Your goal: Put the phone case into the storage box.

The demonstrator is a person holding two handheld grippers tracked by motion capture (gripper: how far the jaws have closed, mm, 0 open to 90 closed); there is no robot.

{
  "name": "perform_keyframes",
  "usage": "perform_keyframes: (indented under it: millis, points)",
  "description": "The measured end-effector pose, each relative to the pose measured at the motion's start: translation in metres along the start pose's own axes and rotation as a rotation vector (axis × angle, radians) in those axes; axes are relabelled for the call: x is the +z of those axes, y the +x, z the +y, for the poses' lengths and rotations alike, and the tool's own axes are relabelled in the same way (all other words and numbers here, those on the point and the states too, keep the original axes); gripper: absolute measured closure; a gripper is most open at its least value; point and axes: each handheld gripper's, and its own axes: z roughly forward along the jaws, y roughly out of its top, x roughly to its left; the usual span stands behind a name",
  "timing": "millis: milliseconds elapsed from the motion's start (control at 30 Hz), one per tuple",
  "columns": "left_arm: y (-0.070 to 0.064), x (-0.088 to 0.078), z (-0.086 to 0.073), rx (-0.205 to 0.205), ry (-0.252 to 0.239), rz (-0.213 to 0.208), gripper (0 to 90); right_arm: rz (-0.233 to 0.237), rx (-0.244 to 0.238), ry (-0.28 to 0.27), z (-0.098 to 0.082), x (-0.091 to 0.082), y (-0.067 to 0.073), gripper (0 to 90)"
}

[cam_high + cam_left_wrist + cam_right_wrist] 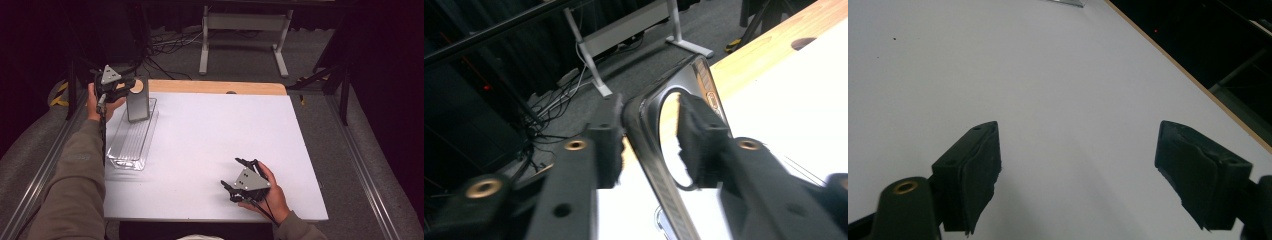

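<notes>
Currently left tool [131, 84] straddles rim of grey metal cup [138, 102], jaws slightly apart, pads seemingly off rim. Cup stands upright at far end of clear tray [131, 145]. Right tool [239, 175] gapes wide on desk [210, 135], empty.

Far-left table [210, 140] area: metal container [137, 99] upright in far end of clear tray [131, 142]. Left gripper [125, 85] at container's top rim, straddling its wall. Right gripper [241, 175] on near-right table area, well apart from tray.
</notes>
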Motion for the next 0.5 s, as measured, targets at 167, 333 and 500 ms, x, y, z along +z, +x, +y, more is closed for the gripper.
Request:
perform_keyframes:
  millis: [167,333,500]
  points:
    - [-0.004,0.001,0.003,0.004,-0.001,0.027,50.9,-0.001,-0.002,-0.001,0.0,-0.001,0.0,19.4]
    - [-0.006,-0.006,0.006,-0.009,-0.01,0.061,36.4,-0.012,0.005,-0.008,0.0,-0.002,-0.002,19.4]
    - [-0.004,-0.014,0.005,-0.052,-0.024,0.054,32.1,-0.013,0.001,-0.011,0.001,-0.003,-0.001,19.4]
